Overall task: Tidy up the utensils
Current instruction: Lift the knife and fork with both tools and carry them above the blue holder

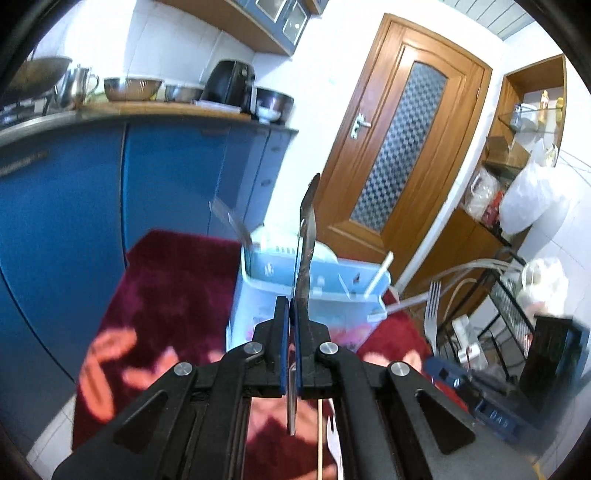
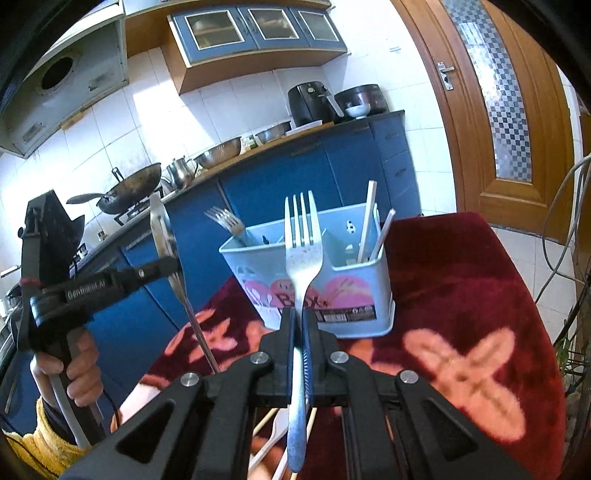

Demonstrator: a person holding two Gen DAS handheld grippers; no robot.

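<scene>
Left gripper is seen at the left, jaws clamped on a steel spoon, held up beside the blue caddy. Mid-frame, right gripper has jaws clamped on a fork, tines up, just before the caddy. Caddy sits toward the far edge of the red-covered surface. Step judged: carry phase, both utensils lifted. Next: each to be tipped into a compartment, fork w/ the fork already inside.

1. Walls: white tile, brightly lit.
2. Blue base cabinets under a wooden counter carrying steel bowls and a black air fryer.
3. Blue glass-fronted wall cabinets.
4. Wooden door, patterned glass panel.
5. Floor: pale tile.
</scene>
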